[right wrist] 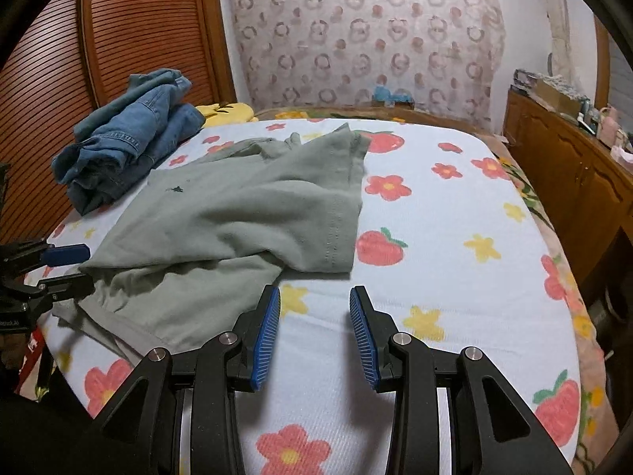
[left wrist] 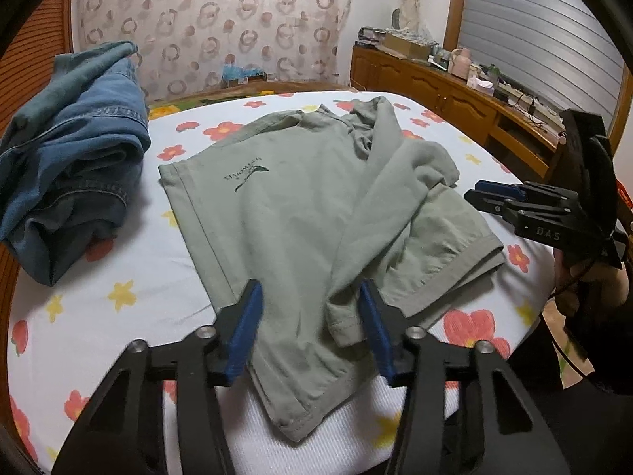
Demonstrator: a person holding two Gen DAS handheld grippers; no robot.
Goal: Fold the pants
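- Left wrist view: the blue pads (left wrist: 245,332) of the left gripper (left wrist: 310,330) stand spread, with nothing pinched between them. They hang over the near end of the grey-green pants (left wrist: 300,213), framing the nearest leg where it runs toward the bed's near edge.
- Same view: the pants lie rumpled on the flowered bedspread (left wrist: 118,308), one leg thrown loosely across the other. A printed logo (left wrist: 247,177) shows on the side of the pants toward the heap of denim clothes (left wrist: 75,158), which sits well apart from them.
- Same view: the right gripper (left wrist: 488,197) appears side-on beyond the far side of the pants from the denim. Whether its fingers are parted cannot be told from here.
- Right wrist view: the right gripper (right wrist: 314,332) has its fingers released and empty, over bare bedspread (right wrist: 455,206) just beside the pants (right wrist: 237,217). This view settles what the other left unclear.
- Same view: the left gripper (right wrist: 69,267) shows at the pants' near corner on the denim (right wrist: 126,150) side, open.
- Judgement: the fold has hardly begun; this looks like the reach before the first grasp. Next, each gripper needs a hem or edge, to flatten the crossed legs first.
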